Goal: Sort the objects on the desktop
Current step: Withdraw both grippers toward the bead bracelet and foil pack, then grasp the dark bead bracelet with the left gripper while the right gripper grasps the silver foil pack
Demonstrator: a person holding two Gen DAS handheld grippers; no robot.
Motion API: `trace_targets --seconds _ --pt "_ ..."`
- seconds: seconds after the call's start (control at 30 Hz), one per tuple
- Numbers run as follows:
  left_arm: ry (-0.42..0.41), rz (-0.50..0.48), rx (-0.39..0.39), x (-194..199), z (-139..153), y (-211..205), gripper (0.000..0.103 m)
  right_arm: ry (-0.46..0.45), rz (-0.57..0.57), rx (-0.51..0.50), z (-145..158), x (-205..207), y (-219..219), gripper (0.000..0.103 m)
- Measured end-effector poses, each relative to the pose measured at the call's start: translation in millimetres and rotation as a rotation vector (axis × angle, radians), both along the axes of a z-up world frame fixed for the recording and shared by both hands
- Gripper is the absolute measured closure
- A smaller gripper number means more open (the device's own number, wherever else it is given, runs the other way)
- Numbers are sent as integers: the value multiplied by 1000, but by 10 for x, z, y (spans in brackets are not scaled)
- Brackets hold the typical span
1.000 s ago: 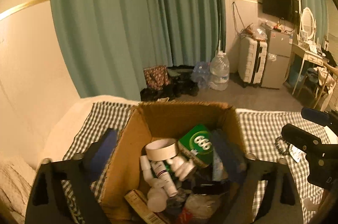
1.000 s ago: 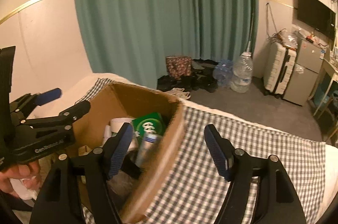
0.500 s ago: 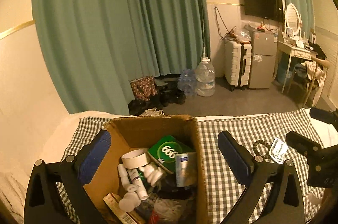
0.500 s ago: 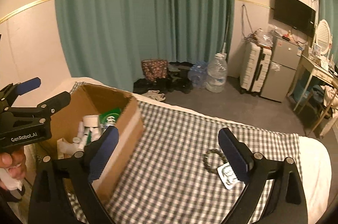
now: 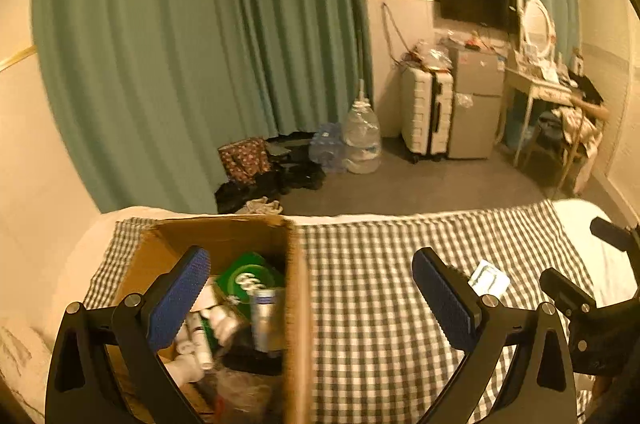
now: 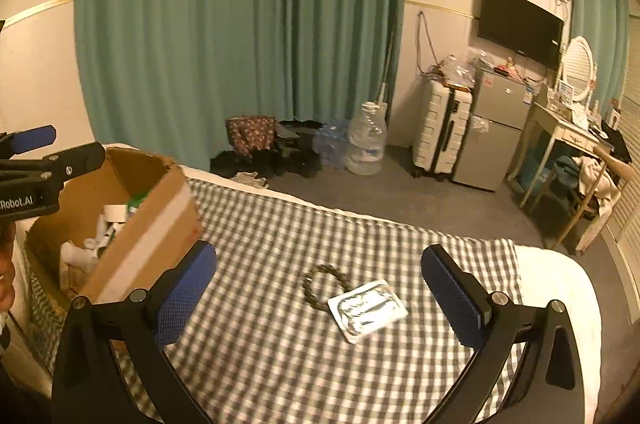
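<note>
The right hand-held gripper [image 6: 318, 290] is opening wide with nothing between its pads, above a bead bracelet [image 6: 322, 286] touching a foil blister pack [image 6: 367, 308] on the checked cloth [image 6: 280, 344] covering the bed. The left hand-held gripper [image 5: 310, 298] is released over the cardboard box [image 5: 298, 304], where a green packet [image 5: 250, 278] reads "666". Teal curtains [image 6: 240, 24], a suitcase [image 6: 442, 132] and a wall television [image 6: 520, 24] stand beyond.

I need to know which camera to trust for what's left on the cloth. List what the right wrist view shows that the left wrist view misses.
Right wrist only: the bead bracelet, touching the silver blister pack.

Left wrist only: the green tin and a can deep inside the cardboard box.

Both: box, pack and checked cloth.
</note>
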State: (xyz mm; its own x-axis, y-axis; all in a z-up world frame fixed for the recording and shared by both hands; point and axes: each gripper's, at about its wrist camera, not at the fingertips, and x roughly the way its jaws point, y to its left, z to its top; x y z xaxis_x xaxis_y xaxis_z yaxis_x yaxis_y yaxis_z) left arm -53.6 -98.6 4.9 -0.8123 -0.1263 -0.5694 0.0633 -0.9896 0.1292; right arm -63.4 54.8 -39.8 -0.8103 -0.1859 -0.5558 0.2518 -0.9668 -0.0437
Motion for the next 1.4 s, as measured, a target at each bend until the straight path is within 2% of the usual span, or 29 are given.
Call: trace_targets --seconds 0.13,0.27,0.47,0.6,0.7,0.83,0.93,1.03,1.1,1.27,1.4 --pt "-27 -36 -34 -71 -121 276 0 17 19 39 -112 87 136 0" --pt "-66 -56 -44 -171 -248 495 0 -10 4 61 -298 128 300 0" --pt "-125 -39 -1 -291 -524 598 0 -109 -34 -68 -635 138 662 0" --pt "-173 -53 30 -391 -812 640 0 -199 -62 -70 -938 22 773 0" --pt "-140 -81 -24 -409 -988 760 0 -253 -75 -64 -1124 -105 817 0" --pt "-149 -109 -43 -567 -1209 846 0 -292 -57 -64 -1346 -268 812 0" --pt "-213 -132 -10 -711 -1447 857 0 -302 -49 -46 -1495 -423 775 0" --pt "-262 -131 -15 -840 -1662 875 0 -328 -18 -52 -1616 -567 747 0" --pt "-275 -122 -4 -950 -1742 849 0 -343 2 -56 -1688 -641 723 0" --pt "-301 -116 96 -1308 -1843 880 0 -337 88 -10 -1867 -788 599 0" --pt "-311 -139 73 -1454 -1934 1017 0 -302 141 37 -1953 -873 504 0"
